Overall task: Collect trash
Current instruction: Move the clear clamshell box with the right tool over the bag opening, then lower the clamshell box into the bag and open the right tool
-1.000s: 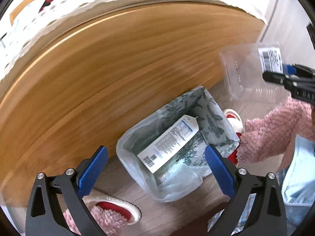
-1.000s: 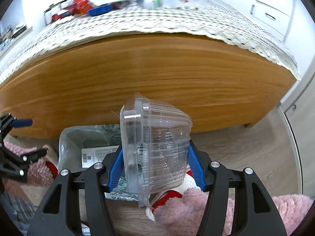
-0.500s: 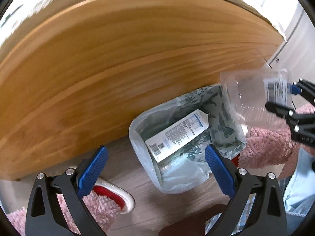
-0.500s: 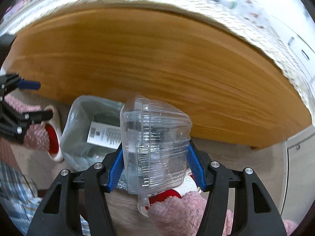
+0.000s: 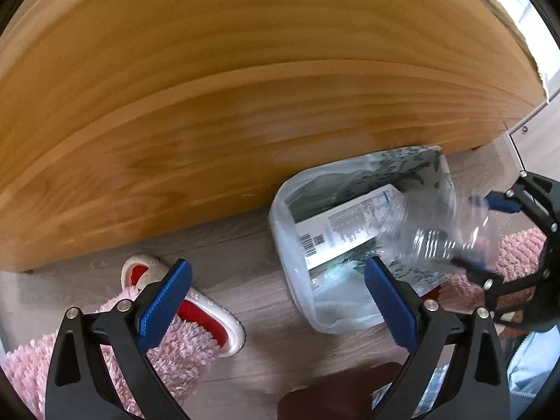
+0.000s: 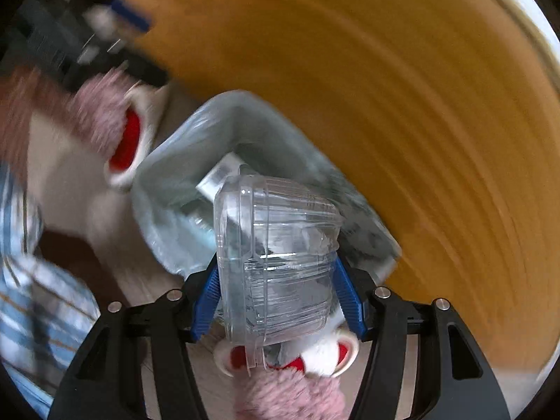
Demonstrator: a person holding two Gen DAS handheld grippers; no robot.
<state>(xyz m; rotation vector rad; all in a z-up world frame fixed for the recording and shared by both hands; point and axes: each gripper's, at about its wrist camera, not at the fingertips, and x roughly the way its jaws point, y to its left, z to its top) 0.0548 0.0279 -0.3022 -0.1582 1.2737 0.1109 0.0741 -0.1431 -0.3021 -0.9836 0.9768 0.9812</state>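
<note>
clear container (image 6: 276,259) pinched btwn right gripper (image 6: 278,301) jaws, over bin (image 6: 182,182)

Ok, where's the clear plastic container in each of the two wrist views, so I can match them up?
Left wrist view: the clear plastic container is at the right, blurred, over the bin's right edge, held by the right gripper.
Right wrist view: bottom centre, clamped between the blue pads of the right gripper.
Shared landmark: the bag-lined trash bin beside the wooden bed frame, a white carton inside.
</note>
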